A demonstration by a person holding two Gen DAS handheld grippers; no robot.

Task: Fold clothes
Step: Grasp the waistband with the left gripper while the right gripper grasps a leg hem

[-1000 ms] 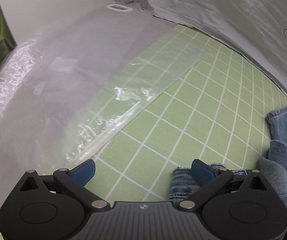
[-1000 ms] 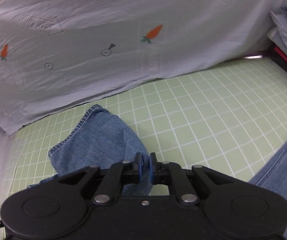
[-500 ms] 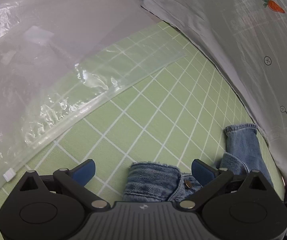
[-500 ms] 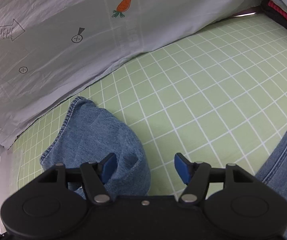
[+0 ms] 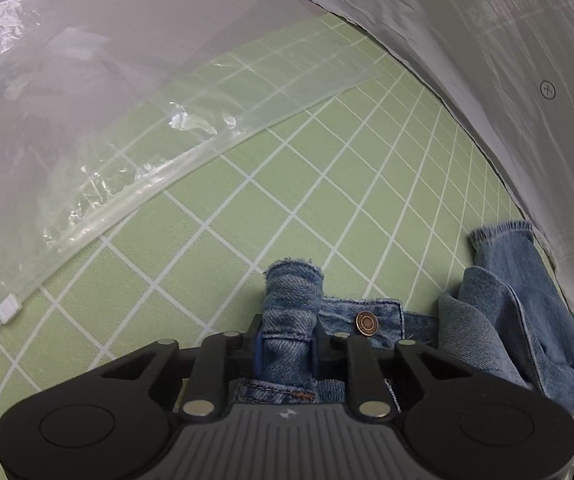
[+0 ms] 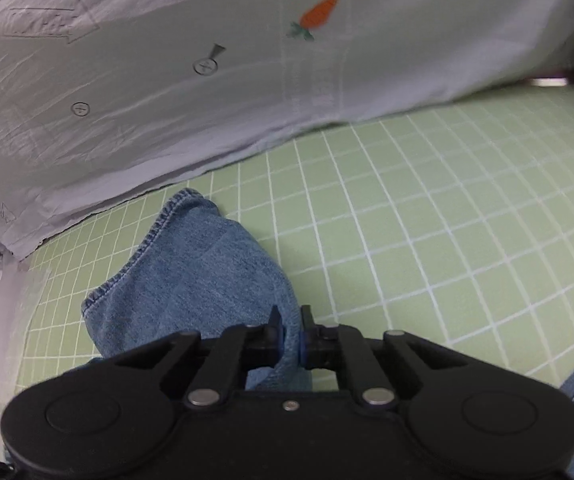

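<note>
Looks like a home setup, someone's laundry or packing corner. The work surface is a light green mat with a white grid (image 5: 279, 184), with a clear plastic zip storage bag (image 5: 99, 152) lying on it, a pale grey fabric sheet printed with little orange carrots (image 6: 247, 80) along the back, and crumpled blue denim jeans (image 6: 199, 276) waiting there.

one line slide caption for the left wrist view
Left gripper closing on bunched blue denim jeans over a green grid mat.
</note>
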